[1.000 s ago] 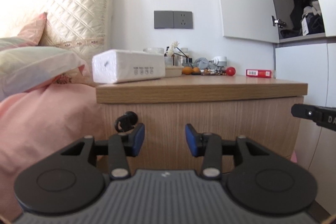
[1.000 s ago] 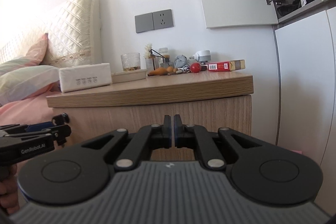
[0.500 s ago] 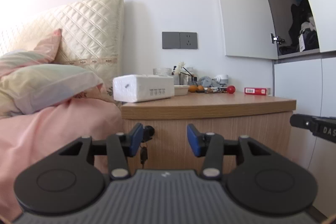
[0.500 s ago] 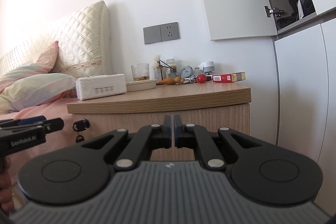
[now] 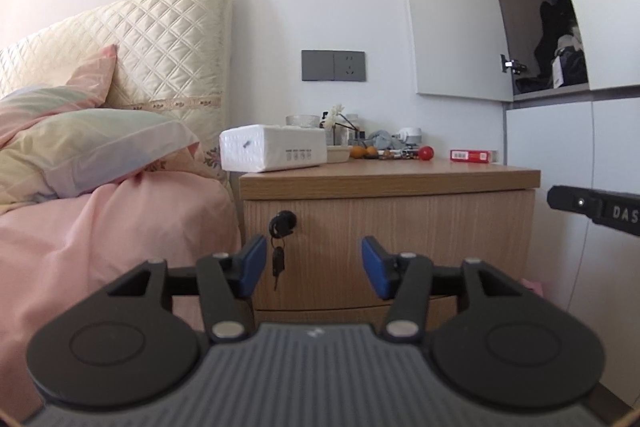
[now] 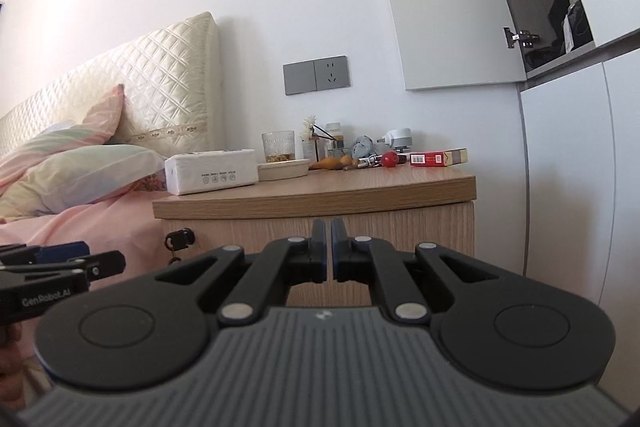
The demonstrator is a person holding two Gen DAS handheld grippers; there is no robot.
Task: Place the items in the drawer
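Note:
A wooden nightstand (image 5: 388, 179) stands by the bed, its top drawer (image 5: 400, 227) closed, with a black key (image 5: 282, 223) in the lock at its left. On top lie a white tissue pack (image 5: 274, 147), a red ball (image 5: 427, 153), a red box (image 5: 473, 155), oranges (image 5: 362, 151) and small clutter. My left gripper (image 5: 314, 267) is open and empty, a short way in front of the drawer. My right gripper (image 6: 328, 247) is shut and empty, further right, facing the drawer front (image 6: 400, 231). The tissue pack (image 6: 212, 171) and red box (image 6: 436, 158) also show in the right wrist view.
A bed with pink bedding (image 5: 100, 239) and pillows (image 5: 92, 151) lies left of the nightstand. White wardrobe doors (image 5: 560, 167) stand to the right, one upper door open. A wall socket (image 5: 333, 65) is above. A glass (image 6: 278, 147) and shallow dish (image 6: 283, 169) sit on top.
Both grippers have drawn back from the nightstand, which now looks smaller and farther. More of the bed and the key have come into view. Jaws unchanged.

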